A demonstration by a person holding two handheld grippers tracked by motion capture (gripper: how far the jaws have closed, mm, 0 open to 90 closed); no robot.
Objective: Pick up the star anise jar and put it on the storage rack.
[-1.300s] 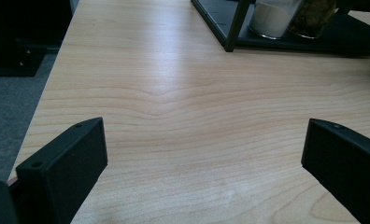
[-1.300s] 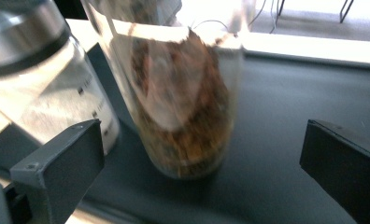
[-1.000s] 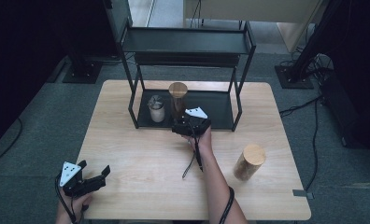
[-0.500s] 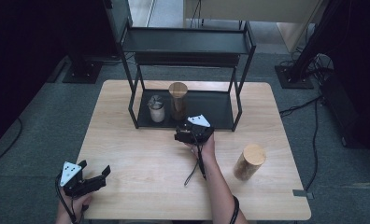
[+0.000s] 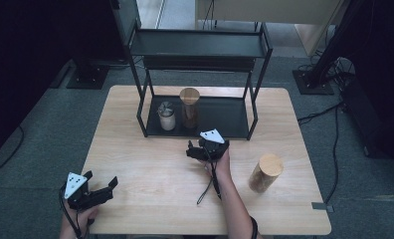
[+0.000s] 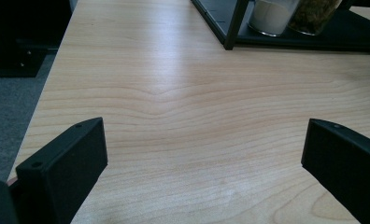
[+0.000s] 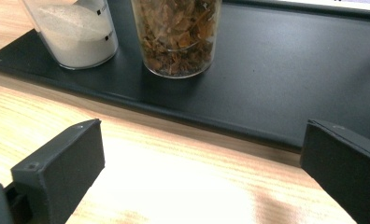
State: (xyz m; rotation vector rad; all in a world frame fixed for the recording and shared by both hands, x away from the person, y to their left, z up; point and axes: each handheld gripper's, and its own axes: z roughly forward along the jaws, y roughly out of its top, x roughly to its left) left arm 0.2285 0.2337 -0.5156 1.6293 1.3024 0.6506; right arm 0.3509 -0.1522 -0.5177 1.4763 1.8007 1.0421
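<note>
R gripper (image 5: pixel 197 152): mine, just near of the shelf's front edge, mid-table; jaws spread wide, nothing btw them; matte black blocky pads (image 7: pixel 57 168), grey 3-cornered plate on top.
L gripper (image 5: pixel 108 187): mine too, near-left corner of table; jaws wide apart, holding nothing; same black squared pads (image 6: pixel 64 165) over bare wood.
Tall jar (image 5: pixel 189 107): clear glass cyl., round wooden lid, brown flaky stuff inside; stands on shelf's bottom tray, left of centre, straight ahead of my R jaws. In R gripper view (image 7: pixel 176 35) only lower half seen, top cut off.
Short jar (image 5: pixel 167 116): clear, white fine powder, touching or just beside tall jar on its left, can't tell which; top looks dark/patterned, too small to read. Small label marks in R gripper view (image 7: pixel 73 32), illegible.
Shelf (image 5: pixel 200 45): black metal, thin square-tube legs, flat matte tray below, solid upper deck; far half of table. Upper deck hides what's behind it.
Wood-lid canister (image 5: pixel 265 173): cyl., tan, standing alone near-right on table, well apart from shelf; contents hard to make out.
Table (image 5: pixel 150 169): pale wood, smooth, wavy grain, rounded corners.
Cable (image 5: pixel 208 184): thin black, trails from R gripper along my forearm.
</note>
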